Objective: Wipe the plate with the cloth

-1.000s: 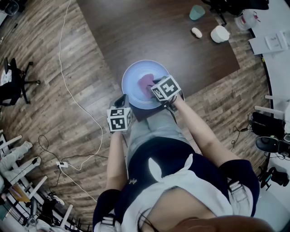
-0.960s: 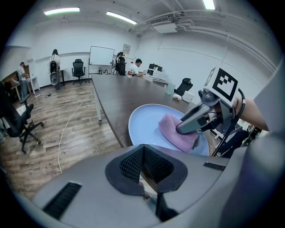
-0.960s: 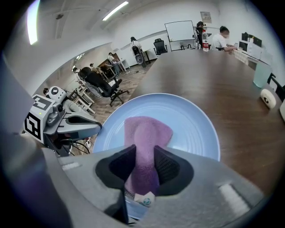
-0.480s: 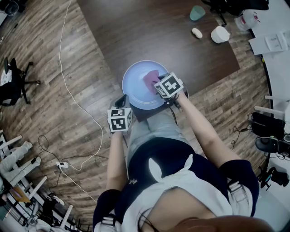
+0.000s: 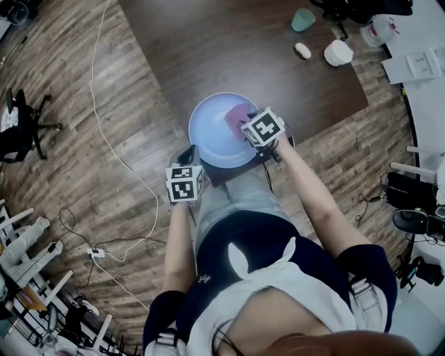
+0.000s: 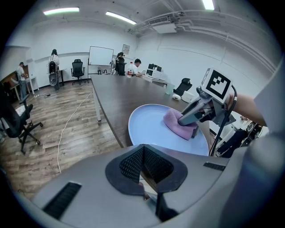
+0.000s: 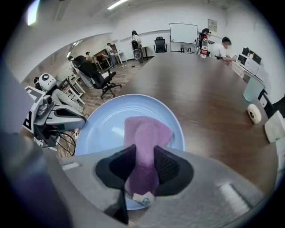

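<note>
Here, purple cloth (image 7: pixel 147 131) clamped between right gripper (image 7: pixel 144 153) fingers, pressed on plate (image 7: pixel 102 124), left gripper (image 6: pixel 143 148) fingers together.

No words or numbers legible. Tag (image 7: pixel 144 199) on cloth (image 7: pixel 144 138): small round mark, too blurred. Cubes (image 5: pixel 263 127): square markers only.

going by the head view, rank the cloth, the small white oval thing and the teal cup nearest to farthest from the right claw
1. cloth: pinched in the right claw, on the plate.
2. small white oval thing: farther up the table, to the right.
3. teal cup: beyond the oval thing, farthest.
</note>
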Demonstrator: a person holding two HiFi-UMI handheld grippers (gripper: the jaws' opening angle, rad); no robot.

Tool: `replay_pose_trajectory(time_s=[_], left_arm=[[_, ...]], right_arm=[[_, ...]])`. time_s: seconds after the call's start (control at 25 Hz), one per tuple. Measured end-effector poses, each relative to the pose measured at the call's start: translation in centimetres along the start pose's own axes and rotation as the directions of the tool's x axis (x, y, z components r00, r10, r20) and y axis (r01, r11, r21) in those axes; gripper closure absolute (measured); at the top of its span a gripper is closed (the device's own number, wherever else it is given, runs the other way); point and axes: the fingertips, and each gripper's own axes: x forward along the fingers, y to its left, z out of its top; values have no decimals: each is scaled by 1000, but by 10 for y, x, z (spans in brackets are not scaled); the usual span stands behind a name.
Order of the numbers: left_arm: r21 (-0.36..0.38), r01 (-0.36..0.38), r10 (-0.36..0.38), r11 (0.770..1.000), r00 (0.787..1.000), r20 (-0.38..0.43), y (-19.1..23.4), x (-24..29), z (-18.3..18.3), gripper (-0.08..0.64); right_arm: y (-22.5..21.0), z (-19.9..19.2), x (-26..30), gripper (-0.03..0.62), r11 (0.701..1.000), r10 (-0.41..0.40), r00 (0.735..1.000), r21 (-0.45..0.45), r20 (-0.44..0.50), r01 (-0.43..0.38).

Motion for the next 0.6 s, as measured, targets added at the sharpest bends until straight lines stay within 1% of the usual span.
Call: replay_pose_trajectory(time_s=[0.16, 0.36, 0.6], left_arm=[[-11, 0, 0, 1000, 1000, 7, 1, 1, 2, 556], [-11, 0, 0, 1000, 1000, 6, 3, 2, 2, 555], [-7, 5, -4, 1000, 1000, 6, 0, 2, 1, 557]], right_arm=[[0, -2, -1, 471, 998, 50, 999, 46, 9, -50], [3, -7, -2, 471, 987, 119, 992, 107, 31, -122], [6, -16, -6, 471, 981, 141, 989, 127, 40, -145]])
